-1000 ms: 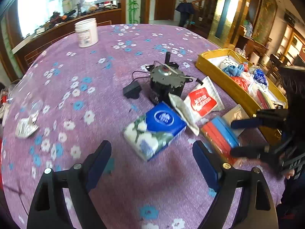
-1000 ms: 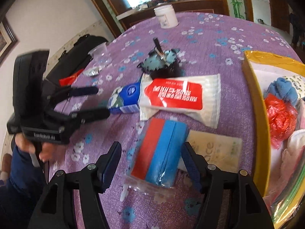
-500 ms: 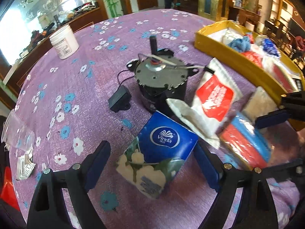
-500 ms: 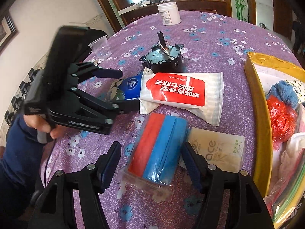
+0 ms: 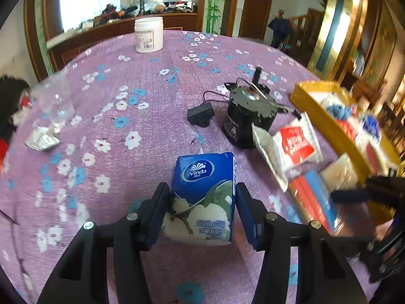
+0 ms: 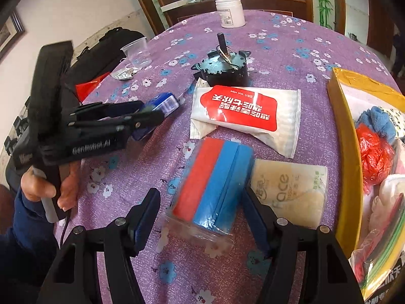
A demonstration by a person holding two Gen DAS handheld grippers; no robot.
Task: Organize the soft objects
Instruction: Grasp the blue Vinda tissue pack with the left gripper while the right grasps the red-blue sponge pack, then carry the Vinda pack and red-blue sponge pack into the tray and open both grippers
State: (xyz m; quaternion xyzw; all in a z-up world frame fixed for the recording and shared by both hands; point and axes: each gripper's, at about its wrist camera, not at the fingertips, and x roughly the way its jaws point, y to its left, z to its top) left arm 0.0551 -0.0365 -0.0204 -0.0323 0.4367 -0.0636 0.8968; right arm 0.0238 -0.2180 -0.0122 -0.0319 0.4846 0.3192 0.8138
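My left tongs [image 5: 201, 209] are closing round the tissue pack [image 5: 203, 197], which lies on the purple table [image 5: 152, 116] just in front of the motor [image 5: 249, 116] — the pads look to meet its long sides. It should be light and squashy, so I'd grip mid-body, gently. My right tongs [image 6: 201, 214] stand open astride the wrapped sponges [image 6: 215, 179] — one pad touches, nothing clamped; their slick film may slip. The yellow tray [image 6: 346, 152] sits near.

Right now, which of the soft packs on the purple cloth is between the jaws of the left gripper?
The blue Vinda tissue pack. The left gripper is closing its jaws around it, while the red-and-white wet wipe pack lies free beside the motor.
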